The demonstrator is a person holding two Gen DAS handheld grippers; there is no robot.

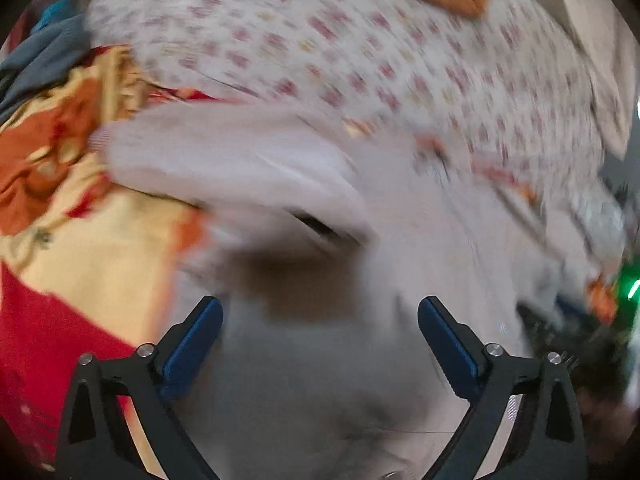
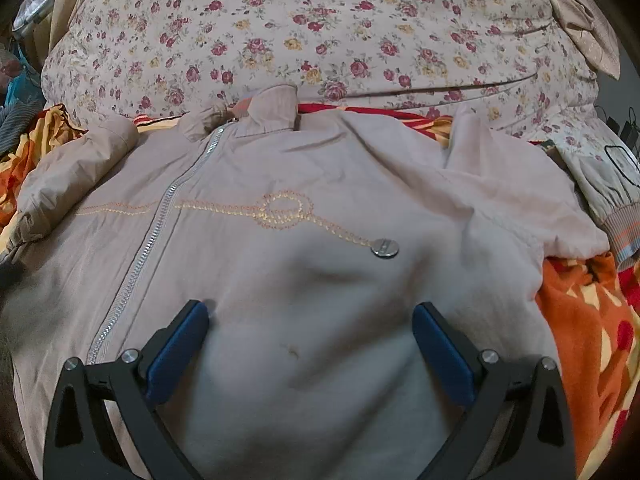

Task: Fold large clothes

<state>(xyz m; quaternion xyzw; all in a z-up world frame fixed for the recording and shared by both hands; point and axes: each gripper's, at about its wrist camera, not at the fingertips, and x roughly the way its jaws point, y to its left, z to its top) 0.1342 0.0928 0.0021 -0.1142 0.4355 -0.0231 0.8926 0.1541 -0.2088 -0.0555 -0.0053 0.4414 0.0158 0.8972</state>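
A beige zip-up jacket (image 2: 320, 184) lies front up on a bed, collar toward the far side, with a silver zipper (image 2: 160, 216) and stitched rope embroidery ending in a metal button (image 2: 384, 248). Its left sleeve (image 2: 68, 176) is bent inward; the right sleeve cuff (image 2: 616, 224) lies out to the side. My right gripper (image 2: 310, 312) hovers open just above the jacket's lower front, nothing between its blue pads. The left wrist view is motion-blurred: my left gripper (image 1: 320, 308) is open over pale jacket fabric (image 1: 248, 168), with a bunched sleeve fold ahead of it.
An orange, red and cream patterned blanket (image 2: 588, 320) lies beneath the jacket and shows on both sides (image 1: 60, 184). A floral duvet (image 2: 320, 32) bulks up behind the collar. Grey and blue clothes (image 1: 44, 56) are piled at far left. Dark cables (image 2: 620, 152) lie at far right.
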